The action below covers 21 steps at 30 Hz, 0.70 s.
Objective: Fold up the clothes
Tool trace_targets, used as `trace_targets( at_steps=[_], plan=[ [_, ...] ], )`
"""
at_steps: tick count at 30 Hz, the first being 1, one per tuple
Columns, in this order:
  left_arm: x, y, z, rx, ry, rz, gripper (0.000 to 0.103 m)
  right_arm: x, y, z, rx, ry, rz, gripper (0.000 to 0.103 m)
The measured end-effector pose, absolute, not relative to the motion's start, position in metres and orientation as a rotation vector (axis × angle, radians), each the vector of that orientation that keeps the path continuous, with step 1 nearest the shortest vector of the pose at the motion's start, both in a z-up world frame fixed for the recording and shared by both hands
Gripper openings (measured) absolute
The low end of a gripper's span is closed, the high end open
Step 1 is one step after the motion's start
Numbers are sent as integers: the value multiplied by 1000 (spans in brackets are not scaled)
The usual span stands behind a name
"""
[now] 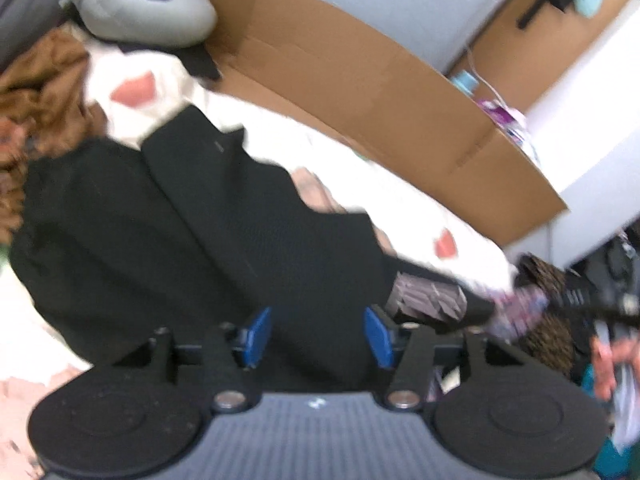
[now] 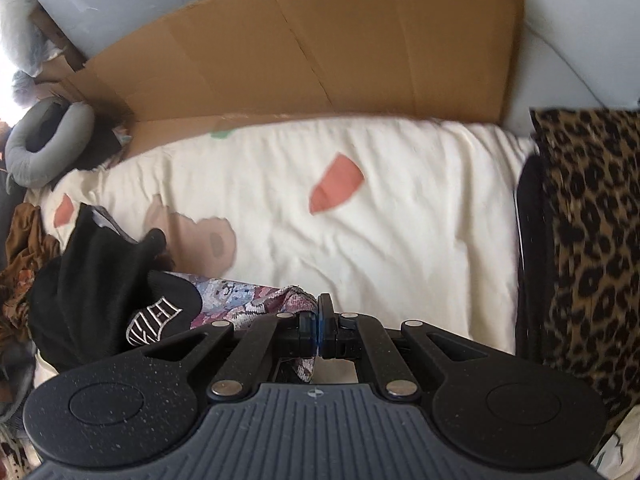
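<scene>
While the left tool (image 1: 318,338) gapes over black knit fabric (image 1: 180,232), the right tool (image 2: 319,330) pinches patterned pink-grey cloth (image 2: 256,304) above the cream bedsheet (image 2: 400,220).

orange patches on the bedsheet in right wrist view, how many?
2. One orange patch mid-sheet; a smaller orange patch at the left, beside the black garment. More may be hidden under the clothes.

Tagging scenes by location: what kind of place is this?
Probably a bedroom, with folding done on a bed: a cream sheet over a soft surface, a leopard-print pillow, and a gray neck pillow beside piled clothes.
</scene>
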<state>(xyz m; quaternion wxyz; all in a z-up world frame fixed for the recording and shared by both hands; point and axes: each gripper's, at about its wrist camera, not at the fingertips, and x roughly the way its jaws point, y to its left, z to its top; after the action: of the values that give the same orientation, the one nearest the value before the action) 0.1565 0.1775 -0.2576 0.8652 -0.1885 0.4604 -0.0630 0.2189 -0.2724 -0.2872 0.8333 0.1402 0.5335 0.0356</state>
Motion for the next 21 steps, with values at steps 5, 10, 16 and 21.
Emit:
trace_targets(
  at_steps=[5,10,16,21],
  plan=[
    [203,188,-266,-311,920,-56,74,212,-277,-298,279,1154,69,3],
    [244,190,-292,-270,941,-4,74,209,-289,-293,254,1160,64,30],
    [263,193,-321,-243,998,56,75,218,-298,-281,239,1093,66,41],
    [270,194,-339,-225,1030,95,84,243,-280,-285,195,1071,138,41]
  ],
)
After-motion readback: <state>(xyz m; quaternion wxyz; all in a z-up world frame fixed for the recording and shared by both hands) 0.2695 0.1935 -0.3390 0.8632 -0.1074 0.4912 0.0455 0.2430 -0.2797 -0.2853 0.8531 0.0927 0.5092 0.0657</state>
